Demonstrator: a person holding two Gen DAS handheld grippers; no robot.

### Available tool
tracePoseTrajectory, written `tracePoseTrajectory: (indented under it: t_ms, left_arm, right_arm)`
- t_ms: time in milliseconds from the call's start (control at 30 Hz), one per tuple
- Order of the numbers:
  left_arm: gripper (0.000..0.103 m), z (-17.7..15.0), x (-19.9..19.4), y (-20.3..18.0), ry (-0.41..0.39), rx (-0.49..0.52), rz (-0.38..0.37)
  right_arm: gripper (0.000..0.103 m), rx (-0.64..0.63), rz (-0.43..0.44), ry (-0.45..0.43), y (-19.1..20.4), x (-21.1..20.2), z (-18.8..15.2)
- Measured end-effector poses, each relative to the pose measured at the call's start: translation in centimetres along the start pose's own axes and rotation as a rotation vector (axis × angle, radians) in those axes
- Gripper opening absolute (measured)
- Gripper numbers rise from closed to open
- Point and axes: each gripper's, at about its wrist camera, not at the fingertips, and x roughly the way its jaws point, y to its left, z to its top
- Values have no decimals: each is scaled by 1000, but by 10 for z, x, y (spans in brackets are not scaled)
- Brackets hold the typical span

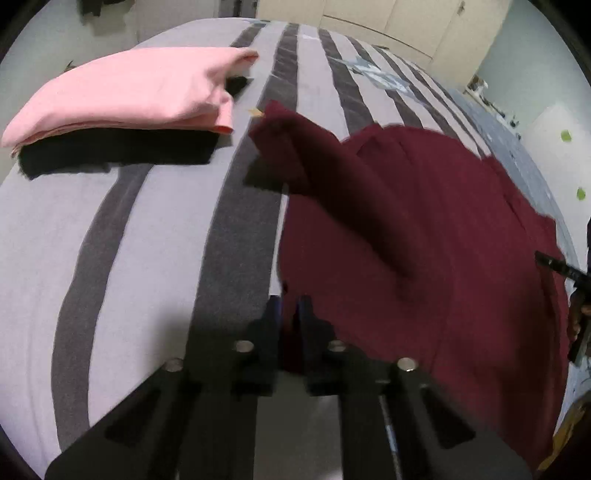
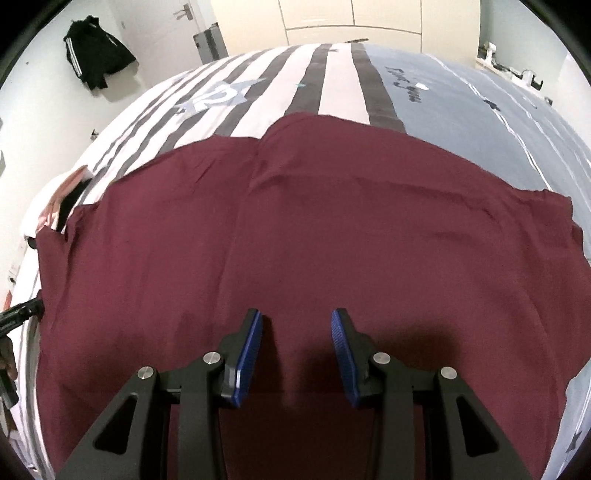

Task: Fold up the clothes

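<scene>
A maroon garment (image 2: 314, 236) lies spread on the striped bed (image 2: 332, 85). My left gripper (image 1: 290, 306) is shut on the garment's left edge (image 1: 424, 221) and holds it lifted, so a sleeve (image 1: 291, 147) hangs up off the bed. My right gripper (image 2: 297, 332) is open, with blue pads (image 2: 251, 354), and hovers just above the garment's near middle, holding nothing. The left gripper's tip shows at the left edge of the right wrist view (image 2: 18, 314).
A folded pink garment (image 1: 125, 96) rests on a folded black one (image 1: 110, 155) at the bed's far left. A black jacket (image 2: 96, 55) hangs on the wall. Cupboards (image 2: 351, 18) stand behind the bed. A grey-blue cover part (image 2: 480, 110) lies to the right.
</scene>
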Motion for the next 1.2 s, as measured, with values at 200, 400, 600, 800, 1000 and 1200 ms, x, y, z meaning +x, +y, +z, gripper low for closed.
tracePoseTrajectory:
  t_ms: [200,400,600,800,1000,1200]
  left_arm:
    - [1,-23,-61,1,-42,-125,-26]
    - [1,-59,-58,-1,75,-86,16]
    - [46,-29,-64,17,-54,-206,-9]
    - [47,-26,-29,-2,-34,-73,-39]
    - [4,-28,-10,-7,16,-54,-46]
    - [4,-17,-91,-18,-81,-130,-111]
  right_arm:
    - [36,10,-3,5,-1,3,3]
    - [37,18,5,8,-2,3,3]
    - [37,14,6,11,-2,3,3]
    - [37,22,27,13,-1,-3,-1]
    - [37,20,34,15,0,-5,-9]
    - [37,41,44,13,-2,-6,-10]
